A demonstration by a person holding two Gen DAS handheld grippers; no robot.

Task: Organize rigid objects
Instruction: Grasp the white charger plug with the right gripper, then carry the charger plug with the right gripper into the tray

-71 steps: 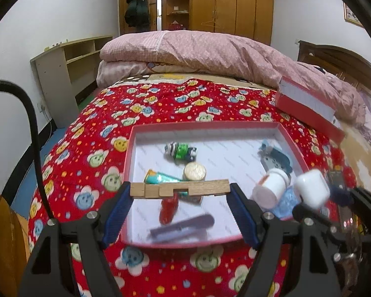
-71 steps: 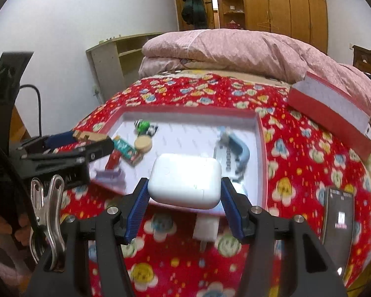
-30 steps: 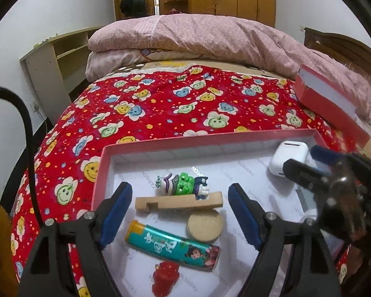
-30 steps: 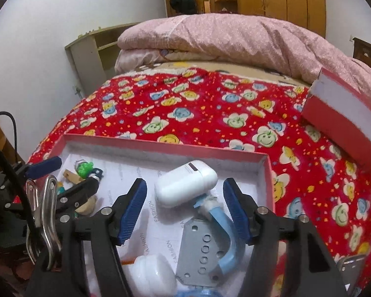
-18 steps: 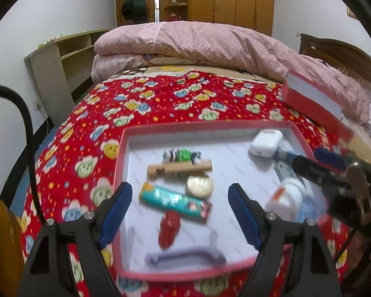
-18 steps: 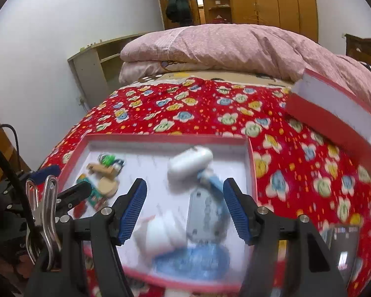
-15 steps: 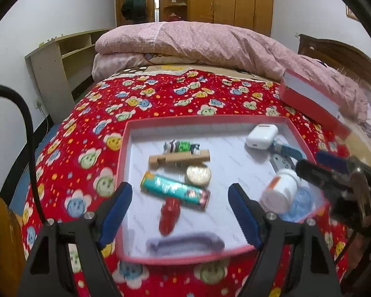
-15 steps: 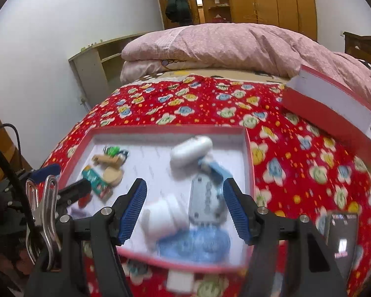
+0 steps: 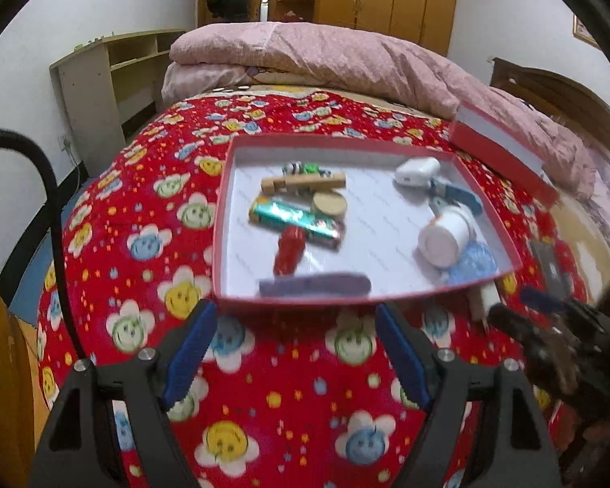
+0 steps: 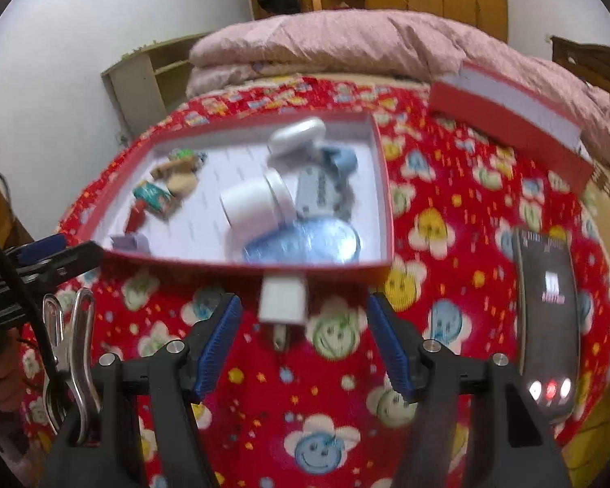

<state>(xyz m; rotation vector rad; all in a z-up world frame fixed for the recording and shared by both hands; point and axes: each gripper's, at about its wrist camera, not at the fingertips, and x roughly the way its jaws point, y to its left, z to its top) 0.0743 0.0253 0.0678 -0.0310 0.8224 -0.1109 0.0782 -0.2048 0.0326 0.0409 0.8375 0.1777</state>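
**Both grippers empty, tray of objects ahead of them**

The red tray lies on the flower-print bedspread, just beyond the fingertips of both tools; the left gripper stands wide with nothing between its blue pads; the right gripper is spread too, and it grips nothing. In the tray the wooden block lies with its long axis across the view, touching the small toy behind it; the green tube runs slantwise, down to the right; the red piece points toward the near rim; the purple bar lies along that rim. The white earbud case sits in the far right corner; the white bottle lies on its side. A white charger lies outside the tray, touching its near wall, between the right pads but untouched.
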